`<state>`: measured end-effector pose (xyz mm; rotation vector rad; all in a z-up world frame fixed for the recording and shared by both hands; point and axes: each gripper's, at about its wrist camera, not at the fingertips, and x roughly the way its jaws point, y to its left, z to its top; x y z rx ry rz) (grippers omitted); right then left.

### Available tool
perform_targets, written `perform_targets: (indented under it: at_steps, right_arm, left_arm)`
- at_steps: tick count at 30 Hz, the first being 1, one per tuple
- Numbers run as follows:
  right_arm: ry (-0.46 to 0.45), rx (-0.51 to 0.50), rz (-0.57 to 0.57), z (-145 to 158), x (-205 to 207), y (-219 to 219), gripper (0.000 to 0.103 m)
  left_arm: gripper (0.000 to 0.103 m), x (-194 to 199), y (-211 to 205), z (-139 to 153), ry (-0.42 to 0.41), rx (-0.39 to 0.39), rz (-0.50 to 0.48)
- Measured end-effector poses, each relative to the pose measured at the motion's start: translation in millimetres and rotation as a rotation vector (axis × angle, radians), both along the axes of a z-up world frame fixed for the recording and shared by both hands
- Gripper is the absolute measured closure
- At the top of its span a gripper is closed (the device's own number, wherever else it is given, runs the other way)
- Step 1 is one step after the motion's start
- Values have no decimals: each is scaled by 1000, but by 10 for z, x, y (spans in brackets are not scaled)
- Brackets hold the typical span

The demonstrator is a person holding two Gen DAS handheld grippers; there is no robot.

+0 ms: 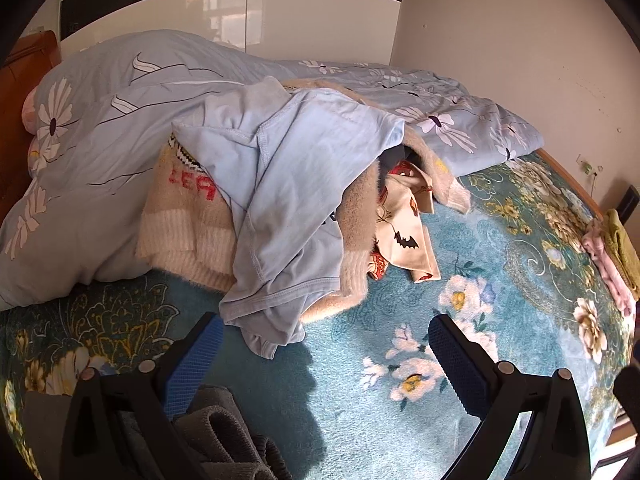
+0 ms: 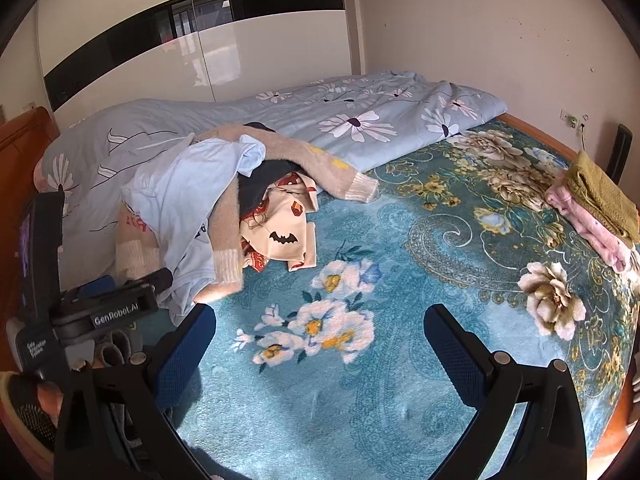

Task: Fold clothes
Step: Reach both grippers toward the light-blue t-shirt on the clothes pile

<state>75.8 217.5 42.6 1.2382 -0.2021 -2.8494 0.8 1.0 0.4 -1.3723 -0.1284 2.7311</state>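
Two grippers hover wide open and empty over the teal flowered blanket [image 2: 360,420]: the left gripper [image 1: 326,344] just short of the hem of a light blue shirt [image 1: 288,200], the right gripper [image 2: 320,336] over bare blanket. The shirt tops a heap with a beige sweater [image 1: 188,236] and a bat-print garment [image 2: 288,240]; folded clothes [image 2: 600,204] sit at the far right edge

Both grippers, left gripper [image 1: 326,350] and right gripper [image 2: 320,340], share black plastic frames, round silver screws beside the fingers [image 2: 182,354] and blue textured pads. The left gripper's body reads "GenRobot.AI" in white lettering.
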Motion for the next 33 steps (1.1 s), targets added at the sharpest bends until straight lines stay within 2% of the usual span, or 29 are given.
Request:
perform_targets:
  at_steps: [4,7,13,19,33]
  right_arm:
    - [-21,-16,-3,-55,46,19,0]
    - [-90,43,18,-86,-160,-161,0]
    - [-44,56,61,-50,-245,-495,0]
    - [-43,55,78,-48,-273,-573,0]
    - [-47,76,138,-37,-344,-824,0]
  left_arm:
    - [0,51,64,26,32,-25,-20]
    - [0,88,113,45,56,-44,-35]
    - [0,164,209,83,103,-82,-65]
    - [0,239,146,109,114,-57,-113]
    - [0,138,-119,-4,93,-12,-56]
